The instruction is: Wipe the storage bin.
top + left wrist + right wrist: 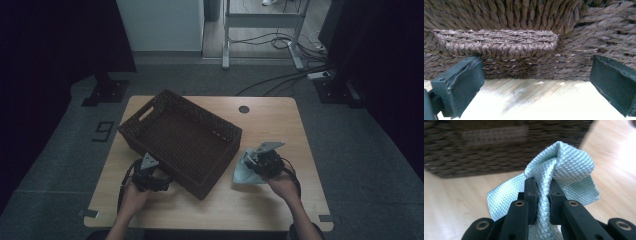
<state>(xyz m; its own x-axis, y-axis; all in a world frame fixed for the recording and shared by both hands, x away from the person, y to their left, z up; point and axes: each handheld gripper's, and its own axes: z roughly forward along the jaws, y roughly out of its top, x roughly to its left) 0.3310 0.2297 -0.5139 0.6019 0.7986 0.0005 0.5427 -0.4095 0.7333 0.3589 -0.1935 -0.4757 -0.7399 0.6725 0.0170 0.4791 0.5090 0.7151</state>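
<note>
Across the left half of the wooden table (280, 125) a brown woven basket (180, 140) sits slantwise, leaving bare wood along the right edge. Near the front edge, the left gripper (150, 175) rests with jaws wide apart, empty, just beside the basket's wall. Right of the basket, the right gripper (544, 192) pinches a pale blue cloth (566, 167) tight between its jaws.

High view overlooks table; gripper views closely face the basket (182, 140).

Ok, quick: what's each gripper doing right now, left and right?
Left gripper: open, empty, facing the wicker basket.
Right gripper: shut on the light blue cloth.
</note>
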